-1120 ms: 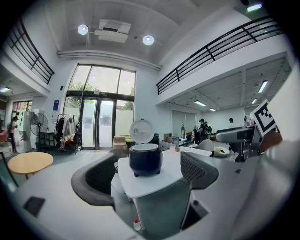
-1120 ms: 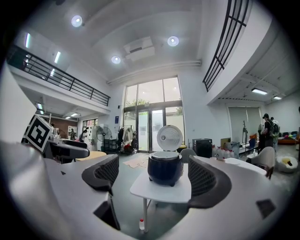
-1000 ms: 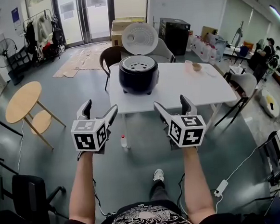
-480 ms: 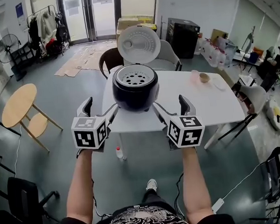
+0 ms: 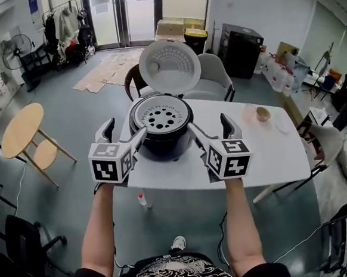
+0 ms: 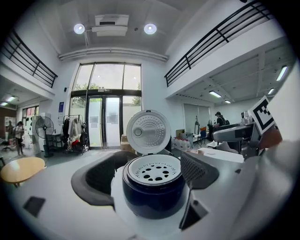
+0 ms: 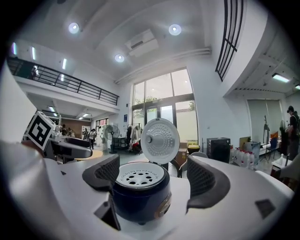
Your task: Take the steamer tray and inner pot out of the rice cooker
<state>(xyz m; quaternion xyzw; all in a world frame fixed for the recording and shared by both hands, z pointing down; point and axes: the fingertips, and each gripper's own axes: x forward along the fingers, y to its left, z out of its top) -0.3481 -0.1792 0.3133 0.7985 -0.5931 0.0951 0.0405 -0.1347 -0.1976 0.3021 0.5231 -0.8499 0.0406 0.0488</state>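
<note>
We see a dark, near-black glossy rice cooker holding a white steamer tray spotted with round holes; its white lid is finely dimpled. The worktop is plain white. Our left tool and right tool are white with dark meshed pads and black-and-white square markers. The small round table is pale wood, and the floor is grey.

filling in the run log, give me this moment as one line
phase: pre-grasp | left gripper: open, empty | right gripper: open, empty | rice cooker: lid up | steamer tray: inside cooker, untouched
</note>
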